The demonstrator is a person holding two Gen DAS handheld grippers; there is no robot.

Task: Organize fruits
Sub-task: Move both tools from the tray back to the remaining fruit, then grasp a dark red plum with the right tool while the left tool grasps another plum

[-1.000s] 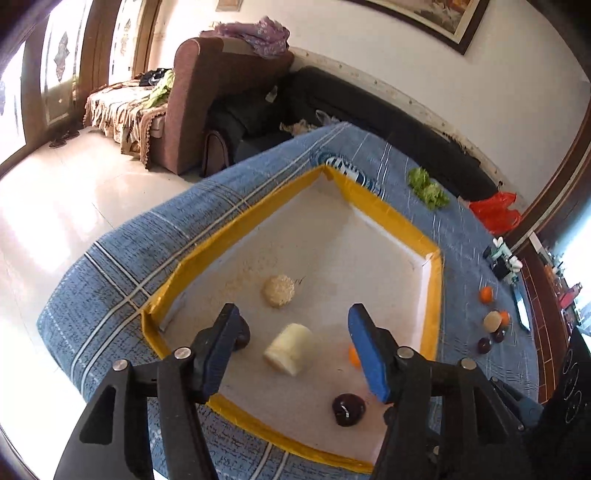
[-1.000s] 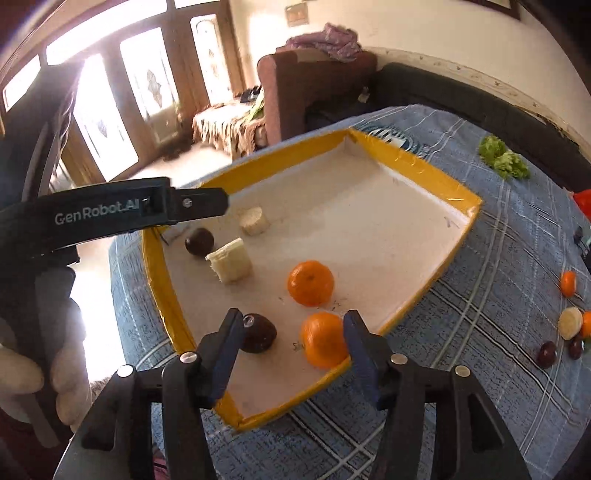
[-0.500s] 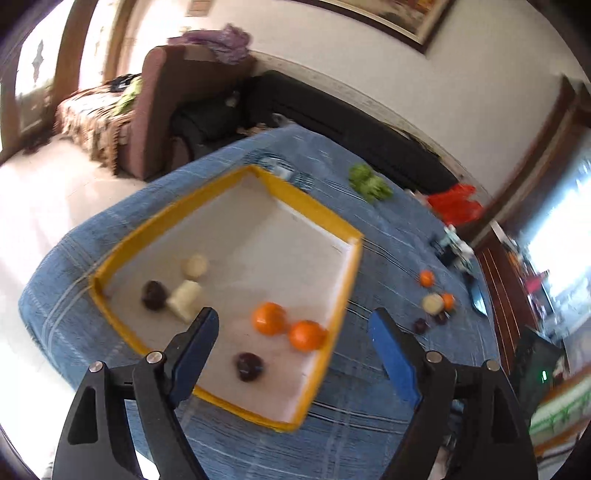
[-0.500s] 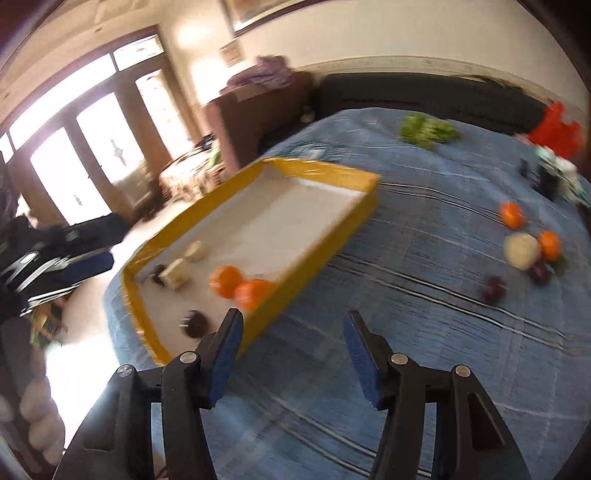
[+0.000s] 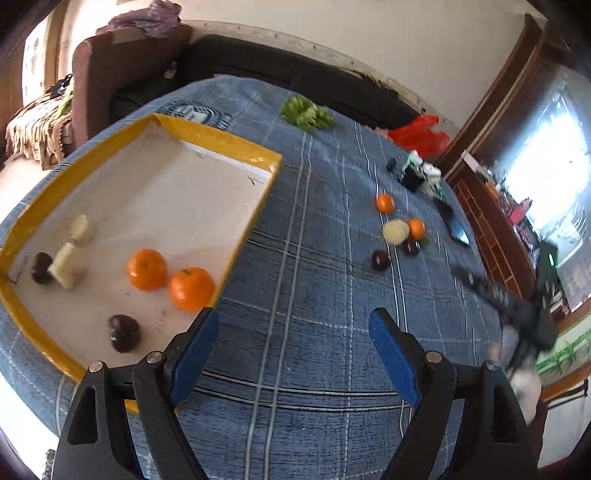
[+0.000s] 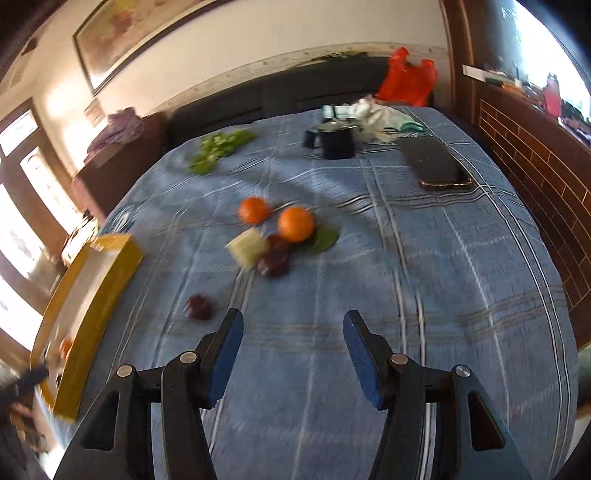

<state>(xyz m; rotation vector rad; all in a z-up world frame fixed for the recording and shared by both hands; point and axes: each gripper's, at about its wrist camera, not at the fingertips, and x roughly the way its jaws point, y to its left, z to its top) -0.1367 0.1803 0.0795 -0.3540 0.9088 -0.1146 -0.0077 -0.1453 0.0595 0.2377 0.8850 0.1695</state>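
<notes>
Both grippers have swung away from the tray point(image 5: 236, 147) toward the loose fruit point(image 6: 295, 223) on the cloth point(image 5: 314, 295). The left gripper point(image 5: 291, 350) gapes wide and empty; the right gripper point(image 6: 293, 350) stands half open, empty. Two oranges point(image 5: 192, 288) lie in the tray.

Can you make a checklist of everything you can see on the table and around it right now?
Surface: blue plaid cloth covers the table.
Job's things: yellow-rimmed tray holds two oranges, two dark fruits and two pale pieces. Loose on the cloth: two oranges, pale piece, dark fruits.
Clutter: leafy greens, phone, black box, red bag.
Grippers: left gripper and right gripper open, nothing between the fingers.
Cables: nothing seen.
Surroundings: dark sofa, brown armchair, framed picture.
</notes>
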